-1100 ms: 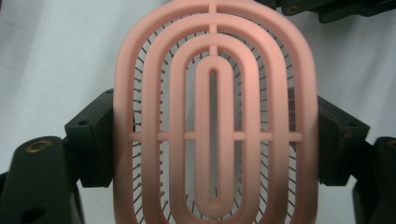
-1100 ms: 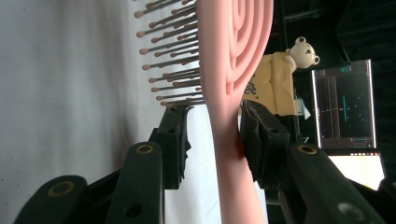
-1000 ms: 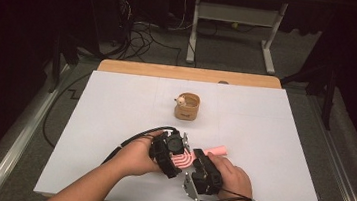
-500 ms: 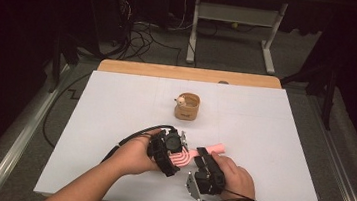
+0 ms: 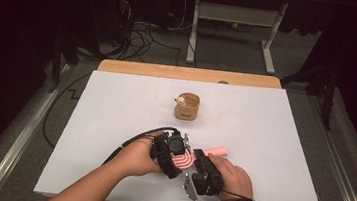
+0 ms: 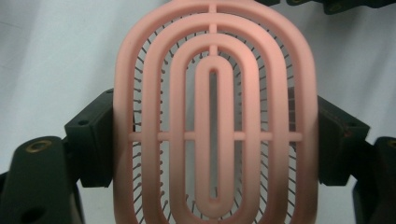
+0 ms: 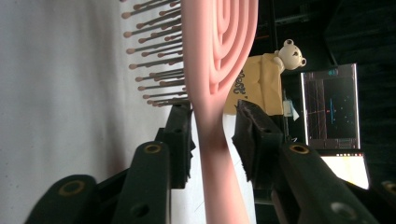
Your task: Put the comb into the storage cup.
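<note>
Two grippers on one pink hairbrush [image 5: 186, 160] right now, low over the near part of the white table [image 5: 116, 104]. I'm clamping the left gripper [image 5: 173, 156] across the brush's vented head, jaws pressing its edges. My right gripper [image 5: 199, 163] is straddling the handle neck, jaws slightly apart. Looks like a handover, so I'm guessing next is closing the right before loosening the left.

A pink brush [image 5: 186, 159] with an oval, vented head of concentric loops and thin bristles [image 7: 154, 60] sits low in the middle of the high view, above the white surface [image 5: 115, 109]. Its head is clamped between the left gripper's [image 6: 212, 140] jaws; the handle [image 5: 217, 150] points to the upper right.
</note>
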Demonstrator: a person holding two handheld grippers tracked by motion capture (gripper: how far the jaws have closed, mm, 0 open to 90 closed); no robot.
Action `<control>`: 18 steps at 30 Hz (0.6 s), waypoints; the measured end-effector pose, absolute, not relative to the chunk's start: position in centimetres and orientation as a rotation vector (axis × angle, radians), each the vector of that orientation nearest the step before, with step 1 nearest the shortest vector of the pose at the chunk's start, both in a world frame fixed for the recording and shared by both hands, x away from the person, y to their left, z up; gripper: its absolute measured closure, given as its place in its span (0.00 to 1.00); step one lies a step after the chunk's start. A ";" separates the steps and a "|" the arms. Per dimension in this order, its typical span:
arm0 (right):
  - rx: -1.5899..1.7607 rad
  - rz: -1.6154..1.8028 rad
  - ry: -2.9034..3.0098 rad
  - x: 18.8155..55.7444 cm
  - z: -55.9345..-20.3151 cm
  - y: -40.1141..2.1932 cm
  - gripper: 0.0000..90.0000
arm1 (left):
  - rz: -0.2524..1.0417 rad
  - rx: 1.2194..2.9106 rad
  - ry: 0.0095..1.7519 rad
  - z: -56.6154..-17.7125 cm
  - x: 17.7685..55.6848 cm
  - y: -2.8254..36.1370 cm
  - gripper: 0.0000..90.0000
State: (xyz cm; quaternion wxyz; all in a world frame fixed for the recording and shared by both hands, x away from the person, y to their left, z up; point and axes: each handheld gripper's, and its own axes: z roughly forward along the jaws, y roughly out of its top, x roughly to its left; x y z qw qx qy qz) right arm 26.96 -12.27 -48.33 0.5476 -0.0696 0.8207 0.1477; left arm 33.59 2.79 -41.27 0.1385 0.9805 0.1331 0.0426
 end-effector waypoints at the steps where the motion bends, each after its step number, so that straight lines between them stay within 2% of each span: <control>1: -0.163 0.348 1.948 27.0 -48.4 -12.3 0.79 | 0.121 2.836 0.383 -41.2 33.6 2.7 0.22; 5: -0.163 0.344 1.948 27.1 -48.3 -12.2 0.83 | 0.122 2.827 0.388 -41.2 33.6 2.7 0.22; 18: -0.185 0.318 1.926 26.9 -48.4 -12.1 0.86 | 0.110 2.810 0.396 -40.9 33.6 2.8 0.22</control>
